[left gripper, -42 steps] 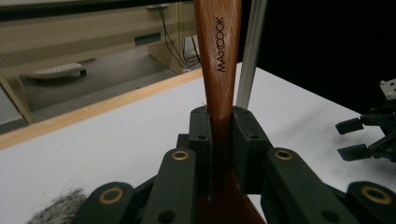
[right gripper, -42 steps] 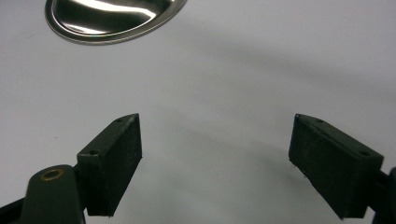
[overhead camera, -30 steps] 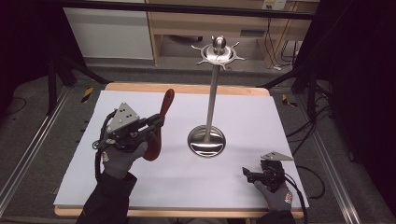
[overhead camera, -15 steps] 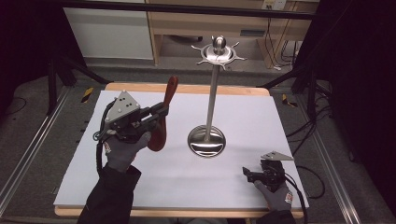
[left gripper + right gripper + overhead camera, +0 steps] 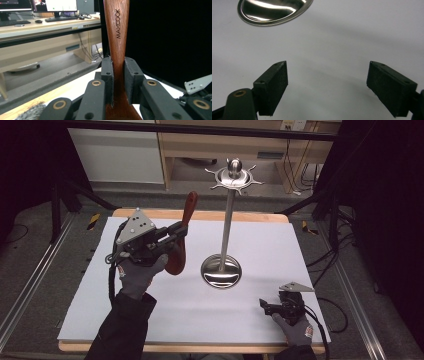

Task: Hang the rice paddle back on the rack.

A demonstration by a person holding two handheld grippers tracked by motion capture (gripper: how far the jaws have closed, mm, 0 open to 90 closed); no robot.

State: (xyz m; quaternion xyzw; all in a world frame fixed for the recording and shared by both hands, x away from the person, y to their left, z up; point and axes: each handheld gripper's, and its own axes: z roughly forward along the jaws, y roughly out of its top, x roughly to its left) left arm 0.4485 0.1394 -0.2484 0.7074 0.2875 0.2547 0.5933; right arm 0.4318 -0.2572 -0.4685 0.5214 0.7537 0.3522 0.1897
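The left gripper (image 5: pixel 176 234) is up off the table, on the left, w/ its jaws shut tight on a brown wood spoon (image 5: pixel 183 233). In the left gripper view the 2 black pads squeeze the spoon (image 5: pixel 117 37) at its thin neck, and the handle says MAXCOOK. The spoon stands almost straight up, handle at the top, round end down, just above the white mat (image 5: pixel 300 255). The shiny metal stand (image 5: pixel 223 269) is just right of it, in the mid of the mat, not touching. The right gripper (image 5: pixel 267 306) rests low at the near right corner. Its jaws are wide open w/ nothing in them; the stand's round base (image 5: pixel 272 11) is past them.
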